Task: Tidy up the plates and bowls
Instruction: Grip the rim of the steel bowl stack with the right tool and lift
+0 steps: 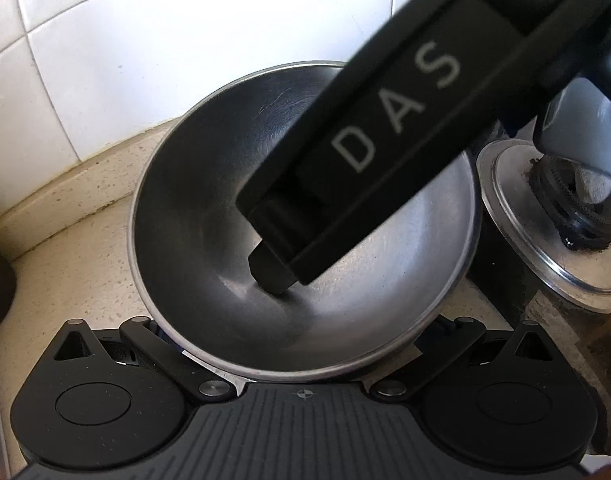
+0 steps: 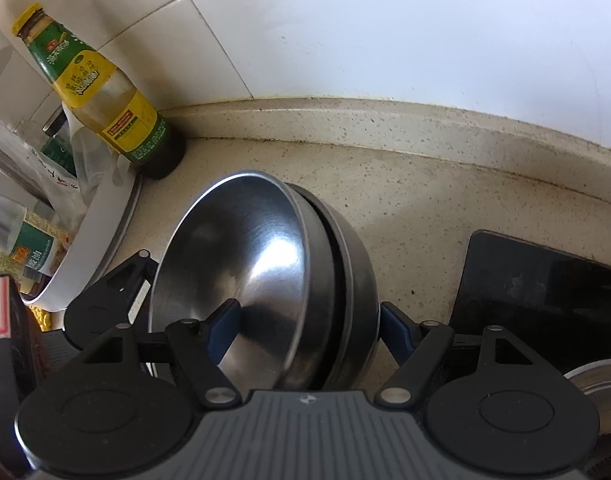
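Observation:
In the right wrist view a steel bowl (image 2: 241, 268) sits nested in one or two darker steel bowls (image 2: 357, 280), tilted up on edge. My right gripper (image 2: 309, 332) straddles the stack, one blue finger (image 2: 225, 328) inside the top bowl and the other (image 2: 397, 332) outside the stack. In the left wrist view the same steel bowl (image 1: 209, 208) fills the middle and hides my left gripper's fingertips (image 1: 301, 356). The right gripper's black finger (image 1: 273, 272), marked DAS, reaches into it. I cannot tell whether the left jaws hold the rim.
A yellow-and-green sauce bottle (image 2: 105, 96) stands by the tiled wall. A white basin (image 2: 93, 240) with packets is at left. A black stove top (image 2: 537, 296) is at right. A steel pot lid (image 1: 553, 232) with a black knob sits right of the bowl.

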`<action>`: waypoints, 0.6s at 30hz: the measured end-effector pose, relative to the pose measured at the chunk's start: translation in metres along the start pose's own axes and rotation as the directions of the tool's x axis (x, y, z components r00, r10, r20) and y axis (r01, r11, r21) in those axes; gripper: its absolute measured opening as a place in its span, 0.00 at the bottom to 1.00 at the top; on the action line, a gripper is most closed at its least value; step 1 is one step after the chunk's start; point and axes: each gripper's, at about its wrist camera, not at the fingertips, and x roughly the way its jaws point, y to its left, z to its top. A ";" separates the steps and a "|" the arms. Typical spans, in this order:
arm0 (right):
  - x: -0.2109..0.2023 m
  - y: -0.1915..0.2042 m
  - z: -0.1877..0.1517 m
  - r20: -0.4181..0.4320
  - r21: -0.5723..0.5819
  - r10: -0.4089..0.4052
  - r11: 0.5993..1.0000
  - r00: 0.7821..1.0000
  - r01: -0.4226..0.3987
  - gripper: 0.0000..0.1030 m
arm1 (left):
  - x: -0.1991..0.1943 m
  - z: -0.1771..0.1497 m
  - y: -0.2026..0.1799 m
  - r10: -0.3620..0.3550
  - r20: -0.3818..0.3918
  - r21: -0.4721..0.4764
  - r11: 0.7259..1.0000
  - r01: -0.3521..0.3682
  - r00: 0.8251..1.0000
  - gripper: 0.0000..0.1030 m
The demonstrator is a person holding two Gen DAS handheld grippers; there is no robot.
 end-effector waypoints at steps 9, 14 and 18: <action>-0.014 0.012 0.001 0.039 -0.027 -0.015 1.000 0.999 0.016 0.76 | -0.019 0.005 -0.003 0.032 0.043 -0.001 0.999 -0.032 0.999 1.00; -0.021 0.023 -0.002 0.065 -0.052 -0.029 0.998 0.997 0.033 0.76 | -0.032 0.008 -0.010 0.053 0.056 0.003 0.999 -0.054 0.997 1.00; -0.025 0.027 -0.004 0.076 -0.056 -0.025 0.998 0.997 0.030 0.76 | -0.041 0.007 -0.018 0.068 0.063 0.002 0.998 -0.068 0.996 1.00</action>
